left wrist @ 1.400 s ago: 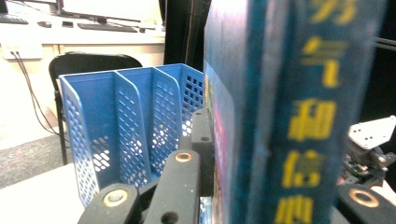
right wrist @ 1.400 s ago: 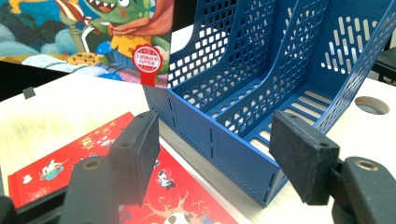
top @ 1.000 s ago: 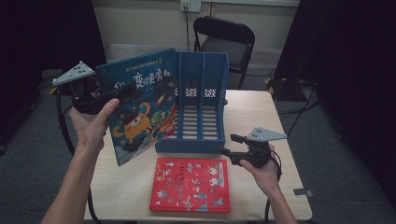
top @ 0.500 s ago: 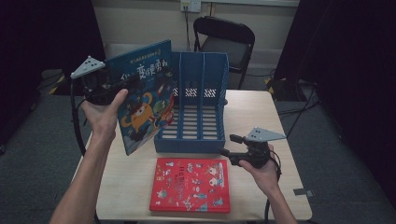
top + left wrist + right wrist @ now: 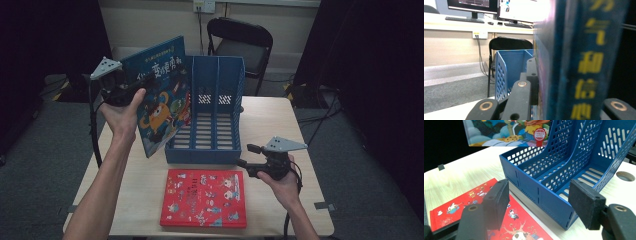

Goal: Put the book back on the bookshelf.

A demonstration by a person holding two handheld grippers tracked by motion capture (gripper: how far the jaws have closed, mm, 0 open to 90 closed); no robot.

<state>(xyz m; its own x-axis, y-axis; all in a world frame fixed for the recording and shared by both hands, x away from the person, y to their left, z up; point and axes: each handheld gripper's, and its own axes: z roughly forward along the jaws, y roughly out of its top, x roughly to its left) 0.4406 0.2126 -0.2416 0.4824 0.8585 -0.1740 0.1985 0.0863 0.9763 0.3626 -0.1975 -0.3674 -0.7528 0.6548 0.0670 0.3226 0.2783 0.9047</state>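
The blue picture book is hanging tilted in the air over the left part of the bench, its right edge just beside the left wall of the blue file rack, lower corner near the bench top. The left tongs are clamping it at its upper left part, jaws closed on the book, whose spine with yellow characters is rising between them in the left gripper view. The rack is standing upright in the middle of the bench, its slots facing the person. In front of it a red book is lying flat. The right tongs are hovering just beside the rack's front right corner, jaws standing wide apart and holding nothing.
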